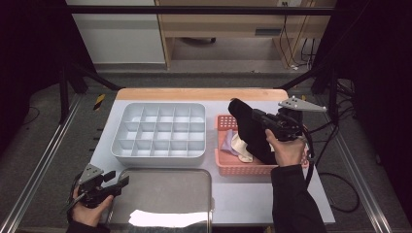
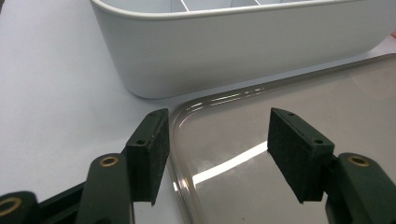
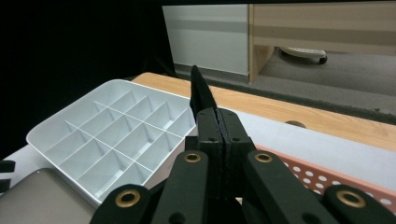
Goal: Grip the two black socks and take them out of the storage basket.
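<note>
Black cloth [image 1: 250, 133] is hanging from the right gripper [image 1: 256, 116] above the pink basket [image 1: 243, 169], a dark garment whose kind I cannot tell, draping down over the basket's middle. The jaws are pressing tight on a pinched edge of it, and in the right gripper view a thin black fold [image 3: 200, 91] is sticking up past the fingertips, which suggests the grip is taken at a hem so the rest can fall free and straighten.

Working down from the biggest piece, the white table [image 1: 272, 194] is carrying everything within easy reach of both hands. Next, the divided white tray [image 1: 160, 131] is sitting at the centre with its many small compartments bare, probably waiting to receive items sorted out of the basket. Just in front of it, the metal tray [image 1: 163, 191] is lying flat at the near edge, perhaps serving as a surface for laying things out. To the right, the basket is standing beside the divided tray, holding light-coloured cloths [image 1: 238, 145] under the black one.

Smallest, the left gripper [image 1: 116, 180] is resting at the metal tray's left corner, its jaws standing apart with nothing between them, as the left gripper view shows; it is likely parked there to take the cloth's free end.
</note>
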Tool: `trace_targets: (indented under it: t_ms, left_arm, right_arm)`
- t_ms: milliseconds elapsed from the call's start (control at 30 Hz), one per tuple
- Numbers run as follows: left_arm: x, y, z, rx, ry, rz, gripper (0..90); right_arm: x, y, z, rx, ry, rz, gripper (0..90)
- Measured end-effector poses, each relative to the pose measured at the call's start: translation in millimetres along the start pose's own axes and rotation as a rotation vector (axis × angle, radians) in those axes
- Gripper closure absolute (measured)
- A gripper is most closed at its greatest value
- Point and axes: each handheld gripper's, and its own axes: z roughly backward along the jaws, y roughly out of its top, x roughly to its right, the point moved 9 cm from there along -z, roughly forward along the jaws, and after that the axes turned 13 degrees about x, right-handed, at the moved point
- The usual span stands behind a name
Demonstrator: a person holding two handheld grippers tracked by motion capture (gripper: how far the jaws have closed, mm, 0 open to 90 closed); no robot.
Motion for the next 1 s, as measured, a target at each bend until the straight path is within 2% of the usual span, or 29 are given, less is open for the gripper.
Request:
trace_targets:
  t_ms: [200, 500, 1000]
  left_arm:
    - [0.0, 0.4, 0.2, 0.004, 0.0, 0.003, 38.3]
    - [-0.3, 0.6, 0.9, 0.005, 0.0, 0.006, 38.1]
    - [-0.5, 1.3, 1.7, 0.009, 0.002, 0.009, 37.9]
  right_arm:
    - [-8.8, 10.2, 1.5, 0.022, 0.025, 0.007, 89.0]
    - [-31.6, 23.4, 9.9, 0.047, 0.079, 0.029, 89.0]
    - [-79.1, 15.7, 32.3, 0.052, 0.201, 0.049, 89.0]
